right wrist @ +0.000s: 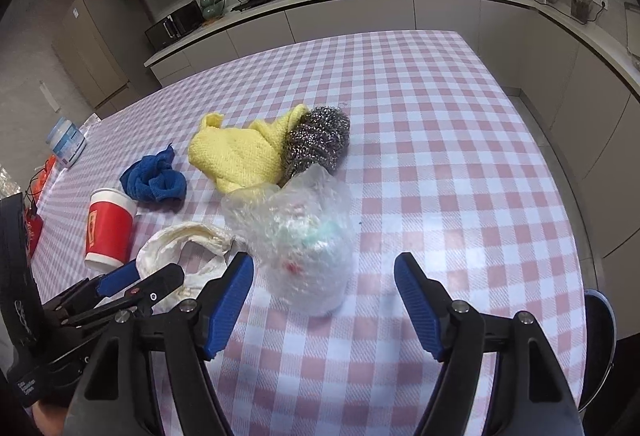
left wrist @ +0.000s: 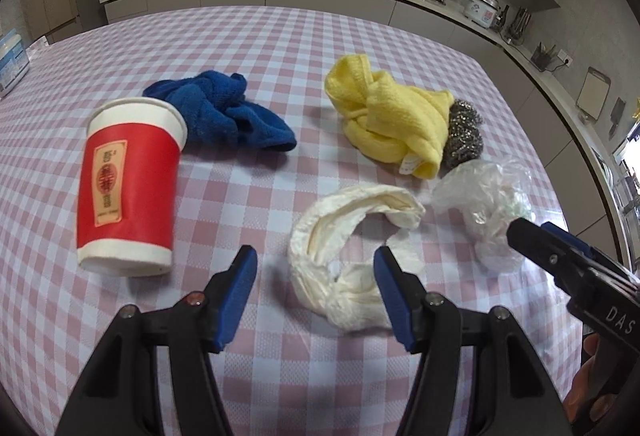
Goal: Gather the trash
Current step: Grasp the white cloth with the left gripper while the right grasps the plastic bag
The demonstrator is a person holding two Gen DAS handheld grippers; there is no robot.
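The left gripper (left wrist: pixel 316 268) hangs with its jaws standing wide and nothing between the pads, tilted down over the crumpled cream-white paper wrapper (left wrist: pixel 352 256) on the checked pink-and-white surface (left wrist: pixel 280 48). To take it well, I would bring the pads down either side of the thick bunched part nearest the gripper, not the thin arching strip, and squeeze only once both sit low against the paper.

The right gripper (right wrist: pixel 324 294) is likewise wide and empty, aimed at the clear crinkled plastic bag bundle (right wrist: pixel 304 236) just ahead of it; a grip across its middle looks safest.

The two grippers work close together and could knock one another. The red paper cup with white rims (left wrist: pixel 128 188) stands to the left. The yellow cloth (left wrist: pixel 392 120) touches the steel wool scourer (left wrist: pixel 464 132); the blue towel (left wrist: pixel 224 112) lies apart.
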